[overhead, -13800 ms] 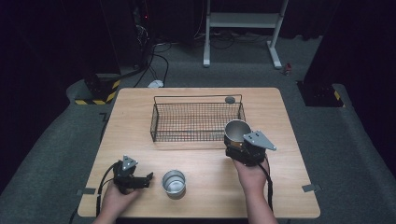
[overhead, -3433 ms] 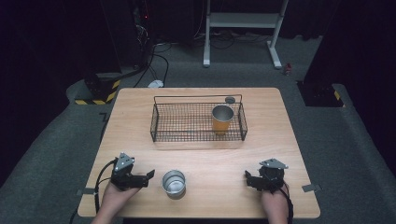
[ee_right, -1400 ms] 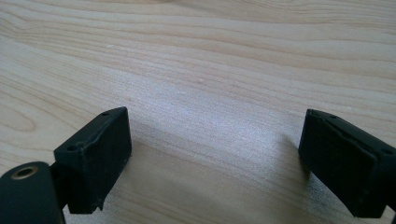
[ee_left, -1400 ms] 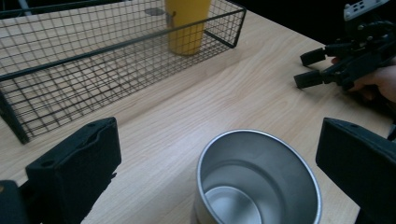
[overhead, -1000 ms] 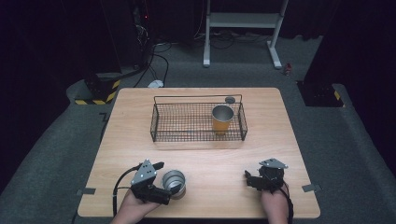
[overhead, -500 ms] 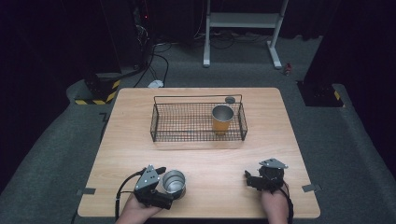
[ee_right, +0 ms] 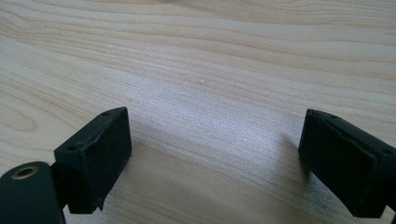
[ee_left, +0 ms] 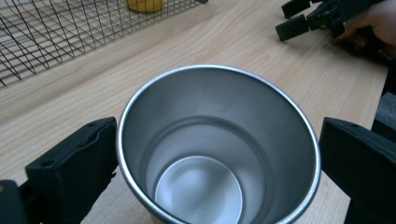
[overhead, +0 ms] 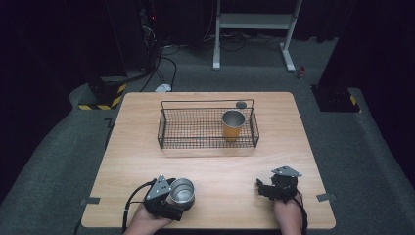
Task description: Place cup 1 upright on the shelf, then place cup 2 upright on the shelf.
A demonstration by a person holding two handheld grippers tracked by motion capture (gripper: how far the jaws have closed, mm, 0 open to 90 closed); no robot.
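In the high view, the left gripper [overhead: 169,199] sat at the near edge of the wooden table [overhead: 210,166], with a steel cup [overhead: 182,191] between its jaws. The right gripper [overhead: 266,188] rested well apart to that cup's right, its jaws pointing toward the left gripper. Beyond both grippers stood a wire basket [overhead: 208,128], holding a yellow cup [overhead: 233,125] at its right end. A small dark disc [overhead: 241,104] lay just behind the basket.

In the left gripper view, the steel cup [ee_left: 219,149] stood upright and empty between the 2 jaws. The left jaw lay against its rim, while the right jaw stood just beside the rim with a thin gap, so the jaws were apart and not yet clamped. Ahead lay the basket [ee_left: 70,28], and the right gripper [ee_left: 313,16] was farther off to the right.

In the right gripper view, the right gripper [ee_right: 212,154] hung with its jaws spread wide over bare table [ee_right: 210,60], nothing between them.
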